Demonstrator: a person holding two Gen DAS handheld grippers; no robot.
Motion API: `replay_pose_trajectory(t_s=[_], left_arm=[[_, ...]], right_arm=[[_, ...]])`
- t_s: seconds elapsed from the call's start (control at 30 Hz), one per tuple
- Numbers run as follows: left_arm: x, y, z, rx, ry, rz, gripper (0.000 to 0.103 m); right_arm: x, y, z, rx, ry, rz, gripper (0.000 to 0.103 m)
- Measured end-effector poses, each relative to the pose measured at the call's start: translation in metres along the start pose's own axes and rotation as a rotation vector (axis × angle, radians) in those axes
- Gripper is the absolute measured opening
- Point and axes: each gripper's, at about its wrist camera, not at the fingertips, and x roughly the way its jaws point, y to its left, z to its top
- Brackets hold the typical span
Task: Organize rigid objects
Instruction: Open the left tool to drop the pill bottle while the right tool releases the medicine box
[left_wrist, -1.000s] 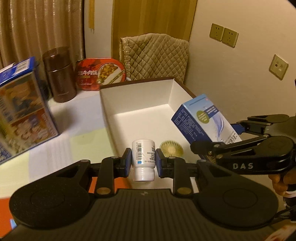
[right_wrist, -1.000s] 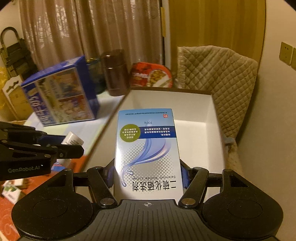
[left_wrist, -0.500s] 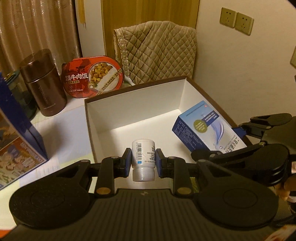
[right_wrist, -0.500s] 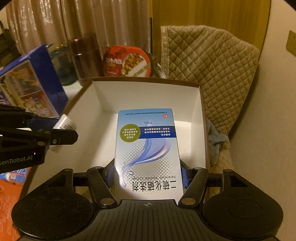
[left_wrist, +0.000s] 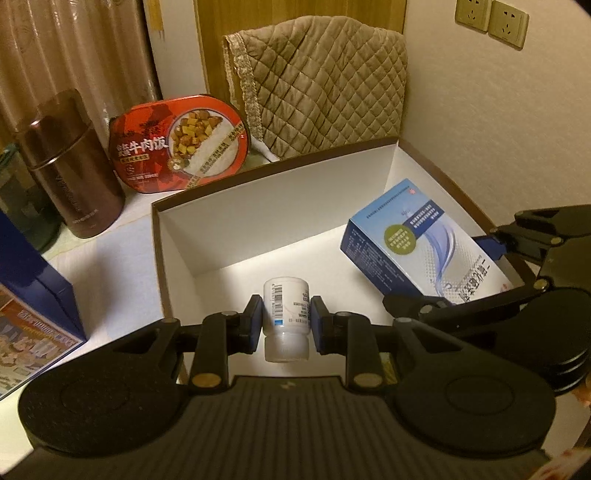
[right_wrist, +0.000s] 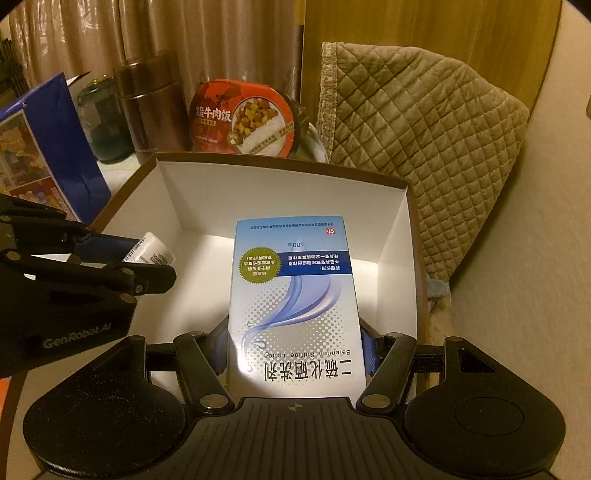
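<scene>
My left gripper (left_wrist: 286, 323) clamps the white pill bottle (left_wrist: 286, 317); my right gripper (right_wrist: 295, 349) clamps the lotion carton (right_wrist: 293, 306). Both have advanced and descended into the open white box (right_wrist: 395, 229). Release is the next step.

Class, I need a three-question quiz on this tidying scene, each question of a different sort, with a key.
1. True or false: the left gripper holds a white bottle.
2. The right gripper carries which item? A) red meal tub B) blue lotion carton C) brown flask
3. Fill in: both held items hang over the open white ____.

Key:
1. True; its jaws clamp the bottle.
2. B, the blue lotion carton.
3. box.
</scene>
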Motion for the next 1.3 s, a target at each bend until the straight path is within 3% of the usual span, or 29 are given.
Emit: replay_pose_trajectory(t_s=[0.2, 0.5, 0.57, 0.87, 1.3], left_arm=[[0.01, 0.001, 0.002, 0.025, 0.013, 0.042, 0.028], [0.006, 0.007, -0.003, 0.021, 0.009, 0.034, 0.03], [0.004, 0.007, -0.004, 0.021, 0.004, 0.03, 0.031], [-0.014, 0.006, -0.013, 0.023, -0.013, 0.002, 0.035], [-0.054, 0.006, -0.024, -0.014, -0.069, -0.03, 0.035]], right_arm=[[0.007, -0.004, 0.005, -0.004, -0.015, -0.001, 0.062], [0.012, -0.011, 0.002, 0.01, -0.056, -0.021, 0.062], [0.009, -0.012, 0.001, 0.008, -0.063, -0.013, 0.066], [-0.014, -0.012, -0.013, -0.005, -0.08, 0.019, 0.071], [-0.057, -0.013, -0.025, 0.085, -0.143, 0.066, 0.071]])
